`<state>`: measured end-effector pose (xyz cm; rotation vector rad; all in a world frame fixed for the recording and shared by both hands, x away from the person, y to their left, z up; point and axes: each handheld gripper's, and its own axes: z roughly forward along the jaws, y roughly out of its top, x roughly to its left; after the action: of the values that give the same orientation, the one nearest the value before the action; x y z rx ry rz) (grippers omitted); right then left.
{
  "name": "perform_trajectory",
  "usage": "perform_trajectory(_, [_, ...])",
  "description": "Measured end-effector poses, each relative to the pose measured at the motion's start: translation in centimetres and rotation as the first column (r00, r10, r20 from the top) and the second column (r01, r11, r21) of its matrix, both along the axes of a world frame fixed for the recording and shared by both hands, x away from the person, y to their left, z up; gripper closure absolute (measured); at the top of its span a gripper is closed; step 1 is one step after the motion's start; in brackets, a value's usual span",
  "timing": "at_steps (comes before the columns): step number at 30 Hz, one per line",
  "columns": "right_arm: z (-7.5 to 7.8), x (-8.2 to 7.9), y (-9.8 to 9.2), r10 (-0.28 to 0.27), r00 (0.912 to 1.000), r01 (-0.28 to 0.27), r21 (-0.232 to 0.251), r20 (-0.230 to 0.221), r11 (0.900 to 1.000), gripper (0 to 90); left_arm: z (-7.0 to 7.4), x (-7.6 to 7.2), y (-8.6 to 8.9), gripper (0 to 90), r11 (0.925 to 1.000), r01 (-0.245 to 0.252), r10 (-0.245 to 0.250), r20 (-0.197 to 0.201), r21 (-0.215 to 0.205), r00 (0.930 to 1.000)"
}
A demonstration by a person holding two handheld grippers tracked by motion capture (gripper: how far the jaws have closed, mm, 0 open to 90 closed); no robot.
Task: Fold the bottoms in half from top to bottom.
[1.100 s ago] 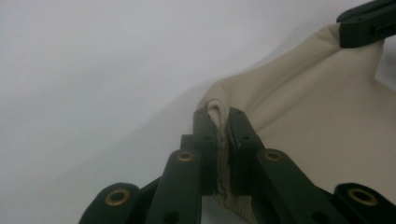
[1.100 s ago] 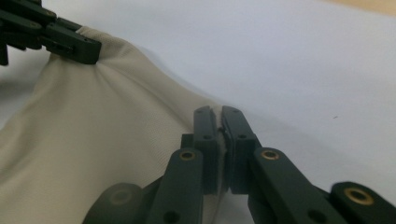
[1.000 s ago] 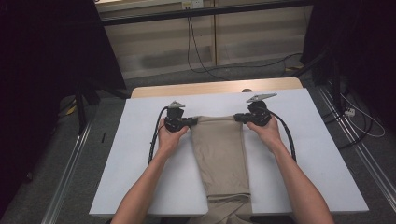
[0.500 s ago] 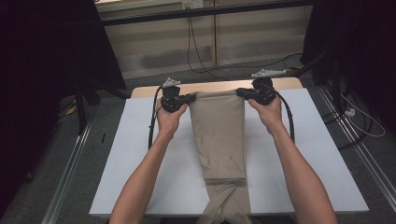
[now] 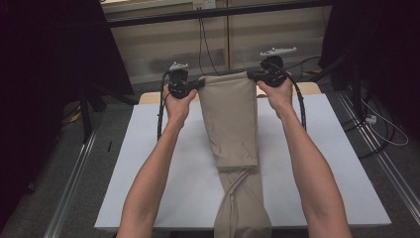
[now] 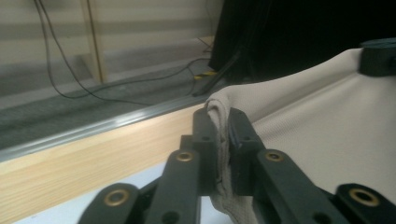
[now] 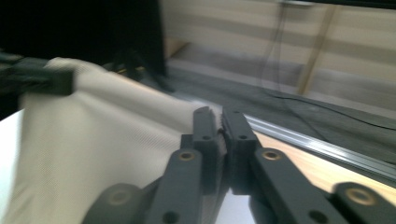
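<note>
1. Gripping the beige trousers (image 5: 230,119) at the upper corners: left gripper (image 5: 199,84) and right gripper (image 5: 252,75), jaws clamped on fabric.
2. Trousers hang over the white table (image 5: 148,163); lower end drapes past its near edge.
3. Cables (image 5: 203,34) trail beyond the table's far edge.

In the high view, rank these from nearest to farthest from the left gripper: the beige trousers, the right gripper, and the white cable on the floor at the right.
1. beige trousers: their top left corner is clamped in the left gripper.
2. right gripper: across the trousers' top edge, clamped on the other corner.
3. white cable: on the floor beyond the table's right edge.
</note>
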<state>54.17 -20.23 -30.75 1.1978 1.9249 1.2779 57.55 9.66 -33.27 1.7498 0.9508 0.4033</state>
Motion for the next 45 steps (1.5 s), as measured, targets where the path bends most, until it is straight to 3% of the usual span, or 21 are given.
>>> perform_trajectory(1, [-0.2, 0.3, 0.1, -0.035, 0.9994, 0.035, -0.005, 0.006, 0.999, 74.9, -0.3, 0.2, -0.1, 78.2, 0.9997, -0.023, 0.023, -0.018, 0.011, 0.9996])
perform_trajectory(2, [-0.6, 0.4, 0.1, -0.084, 0.9964, 0.084, -0.010, 0.010, 0.996, 55.2, -0.7, 0.3, -0.2, 61.0, 0.9976, -0.063, 0.064, -0.012, 0.027, 0.9979])
perform_trajectory(3, [-1.0, 0.6, 0.1, -0.121, 0.9926, 0.121, -0.001, -0.008, 0.993, 43.5, -1.2, 0.4, -0.1, 44.6, 0.9964, -0.076, 0.077, -0.025, 0.038, 0.9967])
perform_trajectory(4, [-1.4, 0.6, -0.1, -0.124, 0.9917, 0.125, 0.008, -0.032, 0.992, 42.3, -1.6, 0.3, 0.0, 42.5, 0.9978, -0.057, 0.058, -0.039, 0.036, 0.9976])
perform_trajectory(5, [-1.7, 0.6, -0.2, -0.112, 0.9927, 0.112, 0.003, -0.045, 0.994, 41.7, -2.0, 0.2, 0.0, 42.0, 0.9960, -0.057, 0.060, -0.041, 0.068, 0.9973])
perform_trajectory(7, [-2.4, 0.0, -0.3, -0.105, 0.9939, 0.105, -0.013, -0.033, 0.994, 39.0, -2.7, -0.3, 0.1, 31.4, 0.9933, -0.062, 0.066, -0.037, 0.098, 0.9971])
perform_trajectory(11, [-3.8, -1.8, -0.7, -0.055, 0.9974, 0.055, 0.002, -0.047, 0.998, 38.4, -3.9, -1.8, 0.6, 23.9, 0.9940, -0.046, 0.051, -0.039, 0.099, 0.9980])
perform_trajectory(14, [-5.0, -4.2, -0.5, 0.004, 0.9984, -0.004, -0.001, -0.056, 1.000, 38.7, -4.7, -3.5, 1.0, 20.3, 0.9948, -0.028, 0.032, -0.039, 0.098, 0.9987])
perform_trajectory(16, [-5.9, -5.8, -0.3, 0.044, 0.9968, -0.044, 0.002, -0.067, 0.999, 40.6, -5.4, -4.9, 1.4, 17.1, 0.9975, -0.016, 0.019, -0.038, 0.068, 0.9991])
perform_trajectory(19, [-7.0, -8.4, -0.1, 0.088, 0.9942, -0.086, 0.034, -0.062, 0.996, 43.5, -6.5, -7.2, 1.8, 15.8, 0.9957, 0.016, -0.013, -0.025, 0.091, 0.9996])
perform_trajectory(21, [-7.8, -10.2, 0.1, 0.116, 0.9906, -0.115, 0.026, -0.072, 0.993, 46.3, -6.9, -8.8, 2.2, 14.3, 0.9947, 0.035, -0.032, -0.027, 0.097, 0.9991])
perform_trajectory(26, [-9.9, -14.9, 0.6, 0.231, 0.9688, -0.229, 0.037, -0.090, 0.973, 55.0, -7.5, -12.7, 2.9, 14.2, 0.9900, 0.062, -0.064, 0.007, 0.127, 0.9979])
perform_trajectory(29, [-10.7, -17.3, 1.4, 0.274, 0.9560, -0.273, 0.025, -0.104, 0.962, 57.3, -8.1, -15.2, 3.0, 14.8, 0.9899, 0.086, -0.088, 0.005, 0.113, 0.9962])
perform_trajectory(33, [-11.7, -20.8, 3.0, 0.330, 0.9341, -0.328, 0.038, -0.137, 0.944, 57.2, -8.4, -17.8, 2.6, 14.8, 0.9779, 0.152, -0.152, -0.014, 0.143, 0.9883])
perform_trajectory(34, [-11.8, -21.9, 3.5, 0.366, 0.9192, -0.365, 0.034, -0.146, 0.930, 58.1, -8.4, -18.5, 2.7, 14.9, 0.9769, 0.162, -0.160, -0.020, 0.140, 0.9868])
perform_trajectory(36, [-11.9, -23.5, 4.3, 0.401, 0.9034, -0.404, 0.012, -0.153, 0.915, 62.8, -8.2, -19.6, 3.0, 14.8, 0.9750, 0.177, -0.176, -0.019, 0.134, 0.9842])
perform_trajectory(38, [-12.1, -25.4, 5.3, 0.453, 0.8757, -0.458, 0.009, -0.166, 0.889, 64.6, -8.3, -20.9, 3.5, 14.9, 0.9754, 0.175, -0.174, -0.018, 0.135, 0.9846])
perform_trajectory(41, [-12.4, -27.0, 6.6, 0.486, 0.8586, -0.493, -0.001, -0.164, 0.870, 66.4, -9.3, -22.4, 4.1, 15.2, 0.9746, 0.172, -0.173, -0.004, 0.144, 0.9848])
perform_trajectory(43, [-12.7, -27.3, 7.7, 0.495, 0.8527, -0.507, -0.030, -0.166, 0.862, 65.8, -10.1, -22.7, 4.1, 15.6, 0.9712, 0.173, -0.171, -0.029, 0.163, 0.9848])
perform_trajectory(44, [-12.9, -27.2, 8.4, 0.507, 0.8450, -0.521, -0.046, -0.171, 0.853, 65.6, -10.3, -22.7, 4.0, 15.6, 0.9702, 0.175, -0.170, -0.041, 0.167, 0.9845])
perform_trajectory(45, [-13.1, -27.1, 8.9, 0.506, 0.8457, -0.522, -0.070, -0.170, 0.850, 64.6, -10.5, -22.7, 3.8, 15.6, 0.9676, 0.180, -0.174, -0.048, 0.177, 0.9835])
